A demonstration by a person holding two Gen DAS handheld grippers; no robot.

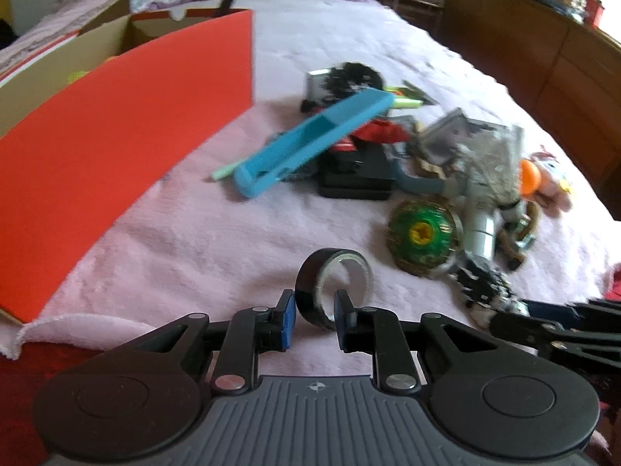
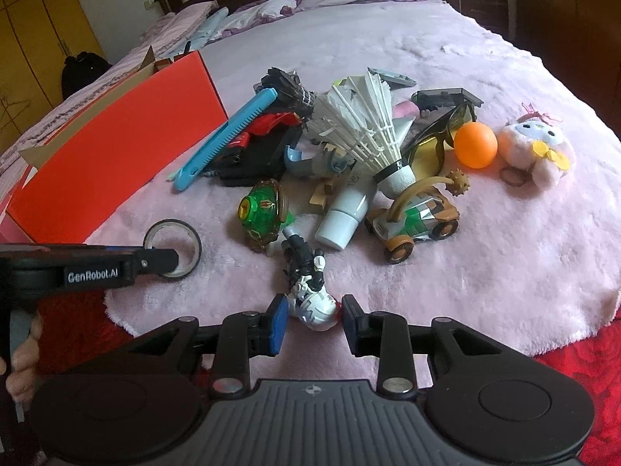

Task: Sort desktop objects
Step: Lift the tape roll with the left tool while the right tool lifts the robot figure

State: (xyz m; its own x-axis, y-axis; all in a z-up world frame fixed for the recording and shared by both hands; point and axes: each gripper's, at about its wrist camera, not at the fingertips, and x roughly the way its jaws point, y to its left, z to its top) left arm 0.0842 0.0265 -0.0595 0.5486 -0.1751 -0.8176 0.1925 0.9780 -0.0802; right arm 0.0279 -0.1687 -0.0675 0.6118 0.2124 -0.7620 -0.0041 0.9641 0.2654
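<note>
On the far left stands the red box (image 2: 112, 143), its open top facing up and its long red wall running away from us along the pink blanket (image 2: 504, 272) that covers the bed. That box lies up and to the left of both our tongs, and we judge it the likely place for whatever we lift.

Next comes the black tape roll (image 1: 332, 287), standing on its edge just ahead of the left tongs (image 1: 313, 312). One blue pad sits against the roll's outer face and the other pad reaches inside the ring, so the left tongs are closed on the roll's wall. In the right wrist view the same roll (image 2: 172, 244) sits nearest the box of all the loose things, so the left hand has the shorter way there.

Moving right, the robot figure (image 2: 310, 279) lies on the blanket with its long axis running away from us, its rounded silver end between the pads of the right tongs (image 2: 313, 318). Those tongs stand narrowly apart around that end; we cannot tell whether the pads press on it.

Beyond it rises the heap: the green spinning top (image 2: 262, 213), the white shuttlecock (image 2: 365, 128), the toy car (image 2: 415, 223), and, farthest right, the orange ball (image 2: 475, 144) and the plush toy (image 2: 537, 147).
</note>
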